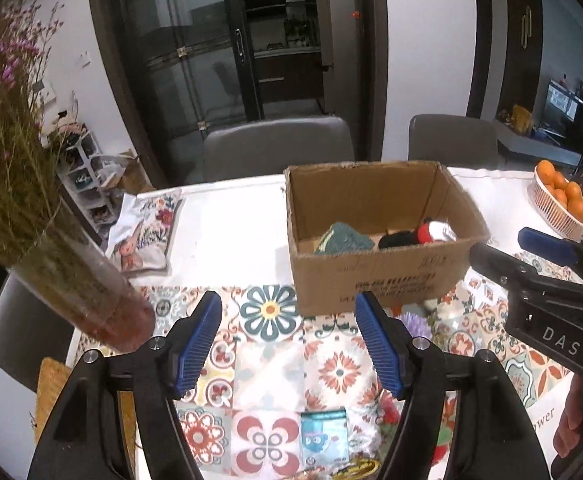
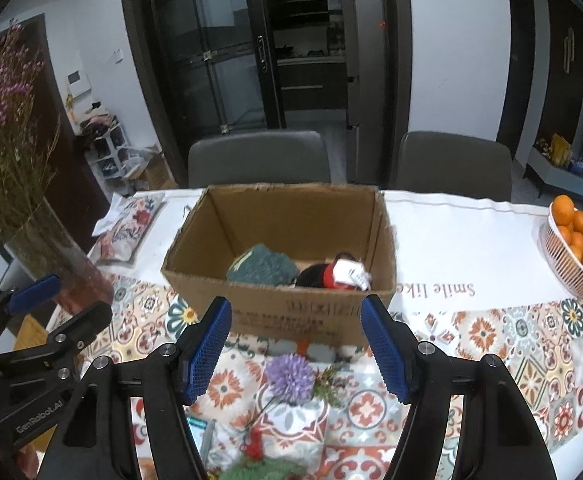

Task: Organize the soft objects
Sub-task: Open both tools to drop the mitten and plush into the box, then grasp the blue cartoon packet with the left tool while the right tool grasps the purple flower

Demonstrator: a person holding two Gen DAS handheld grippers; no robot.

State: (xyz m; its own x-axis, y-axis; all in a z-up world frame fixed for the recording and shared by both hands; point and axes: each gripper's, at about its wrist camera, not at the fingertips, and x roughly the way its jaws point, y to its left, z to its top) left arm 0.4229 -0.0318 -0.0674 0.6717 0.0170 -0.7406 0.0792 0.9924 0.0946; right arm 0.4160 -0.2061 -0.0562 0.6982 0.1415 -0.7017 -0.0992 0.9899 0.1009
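1. A cardboard box [image 2: 283,300] is seen standing toward the middle of the table [image 2: 471,248], its open top already holding a green knitted piece [image 2: 261,268] and a black, red and white plush toy [image 2: 337,274].
2. Near the table's front edge, just before the box, a purple artificial flower [image 2: 291,372] is seen lying on the patterned tablecloth [image 2: 511,344]; a small blue packet [image 1: 323,436] lies beside it.
3. The right gripper [image 2: 296,344] is held above the flower with its jaws spread wide and nothing between them.
4. The left gripper [image 1: 289,344] is likewise held agape and unloaded.
5. The flower is judged light and yielding; its stem is thin, so the fluffy head is probably best pinched gently.
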